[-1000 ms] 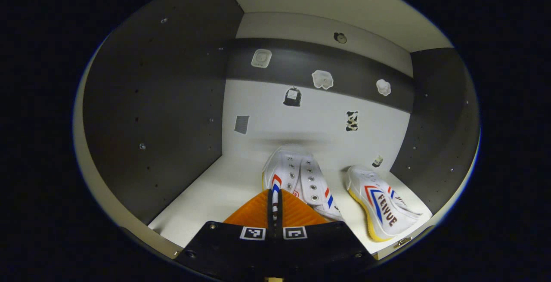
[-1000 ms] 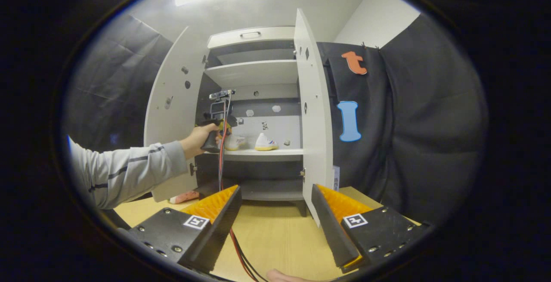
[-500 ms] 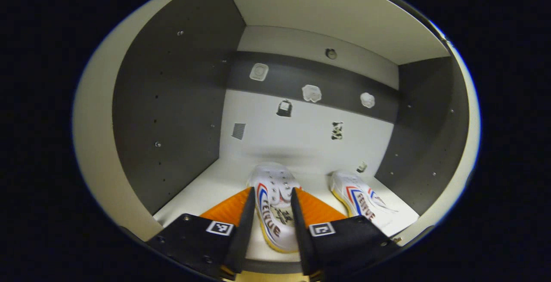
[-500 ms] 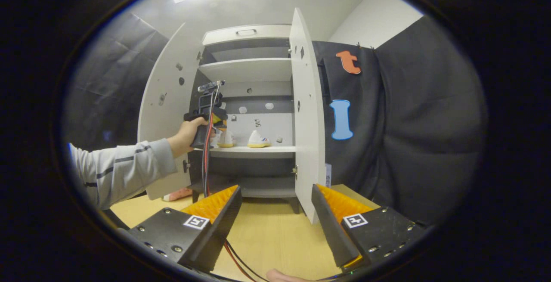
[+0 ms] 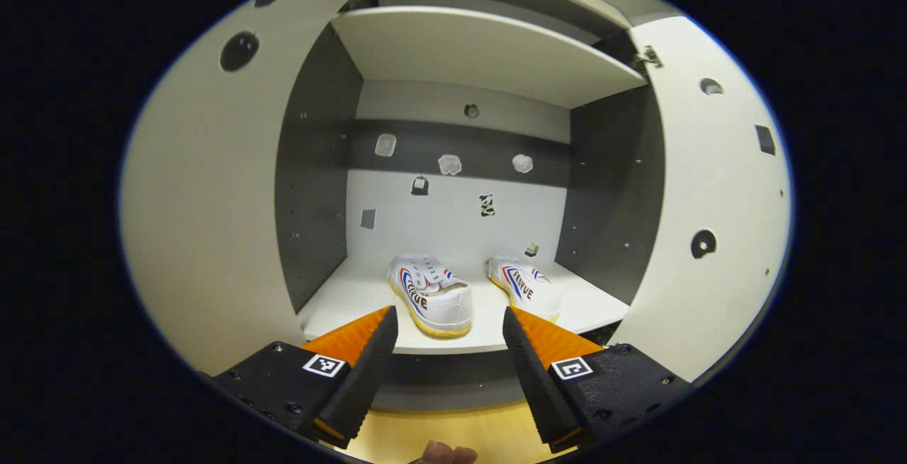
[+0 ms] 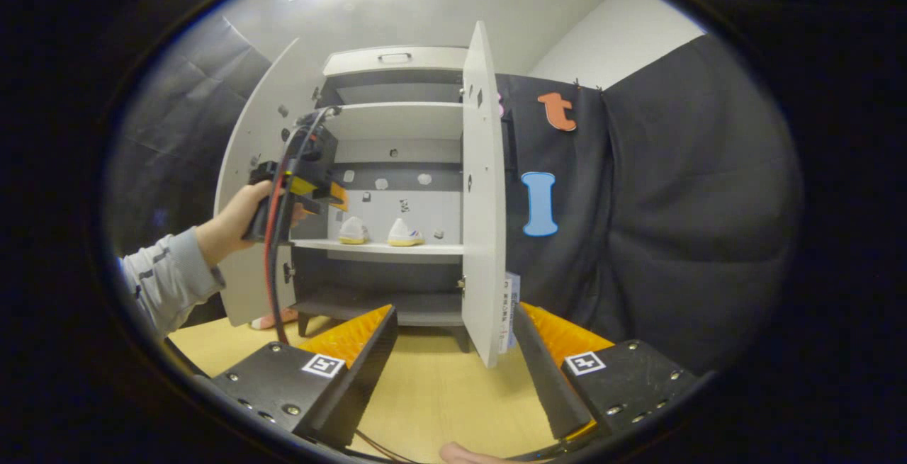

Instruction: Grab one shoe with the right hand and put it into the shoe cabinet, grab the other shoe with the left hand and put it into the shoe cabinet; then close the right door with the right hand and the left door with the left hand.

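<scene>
Ahead of left gripper (image 5: 446, 351): open shelf (image 5: 340, 304) front; two shoes (image 5: 431, 295) stand mid-shelf.
Flanks: left door (image 5: 205, 223) and right door (image 5: 708, 188) stand open.

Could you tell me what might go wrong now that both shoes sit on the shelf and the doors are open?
The left shoe has its heel at the shelf front edge, so a closing door might nudge it. The right gripper, open, is low beside the right door; swinging it may catch the left gripper cables.
</scene>
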`<state>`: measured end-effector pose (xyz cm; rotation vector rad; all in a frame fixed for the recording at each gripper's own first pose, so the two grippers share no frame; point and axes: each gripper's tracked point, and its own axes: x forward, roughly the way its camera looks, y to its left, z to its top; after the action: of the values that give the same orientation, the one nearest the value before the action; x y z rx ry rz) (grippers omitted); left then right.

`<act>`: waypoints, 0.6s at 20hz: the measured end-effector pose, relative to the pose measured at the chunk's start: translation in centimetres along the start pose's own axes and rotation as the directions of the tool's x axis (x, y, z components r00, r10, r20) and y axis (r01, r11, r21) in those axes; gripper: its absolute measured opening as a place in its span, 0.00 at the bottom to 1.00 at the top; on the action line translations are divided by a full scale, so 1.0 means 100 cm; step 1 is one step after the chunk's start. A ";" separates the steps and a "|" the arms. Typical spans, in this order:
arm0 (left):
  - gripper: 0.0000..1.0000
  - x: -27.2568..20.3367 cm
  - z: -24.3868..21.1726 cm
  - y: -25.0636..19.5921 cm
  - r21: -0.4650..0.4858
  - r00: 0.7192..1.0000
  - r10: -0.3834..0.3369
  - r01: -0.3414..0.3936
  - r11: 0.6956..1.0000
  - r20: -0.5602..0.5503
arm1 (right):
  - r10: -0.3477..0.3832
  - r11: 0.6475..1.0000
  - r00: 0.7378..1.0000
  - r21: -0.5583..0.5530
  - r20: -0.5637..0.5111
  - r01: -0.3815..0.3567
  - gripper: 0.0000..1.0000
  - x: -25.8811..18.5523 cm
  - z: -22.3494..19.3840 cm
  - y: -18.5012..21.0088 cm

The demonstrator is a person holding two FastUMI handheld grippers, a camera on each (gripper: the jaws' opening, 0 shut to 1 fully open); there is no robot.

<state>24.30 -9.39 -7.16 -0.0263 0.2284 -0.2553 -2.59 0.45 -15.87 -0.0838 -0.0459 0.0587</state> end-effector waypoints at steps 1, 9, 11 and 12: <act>0.90 -0.017 0.000 0.001 0.037 1.000 0.006 -0.007 0.999 0.014 | -0.015 1.000 1.000 0.000 0.001 0.015 0.97 0.001 0.001 -0.006; 0.89 -0.155 -0.016 -0.028 0.063 0.990 -0.103 0.097 0.993 0.094 | -0.142 0.989 0.989 -0.031 0.036 0.143 0.97 0.001 0.025 -0.077; 0.89 -0.186 -0.027 -0.034 0.048 0.986 -0.134 0.130 0.990 0.098 | -0.153 0.986 0.987 -0.059 0.041 0.156 0.96 0.006 0.033 -0.095; 0.89 -0.200 -0.032 -0.036 0.046 0.984 -0.144 0.140 0.989 0.102 | -0.156 0.985 0.987 -0.073 0.045 0.159 0.97 0.010 0.040 -0.107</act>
<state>3.86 -7.76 -5.70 -0.0181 0.1169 -0.3997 -1.20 -9.78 -10.98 -0.1551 -0.0942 -0.0998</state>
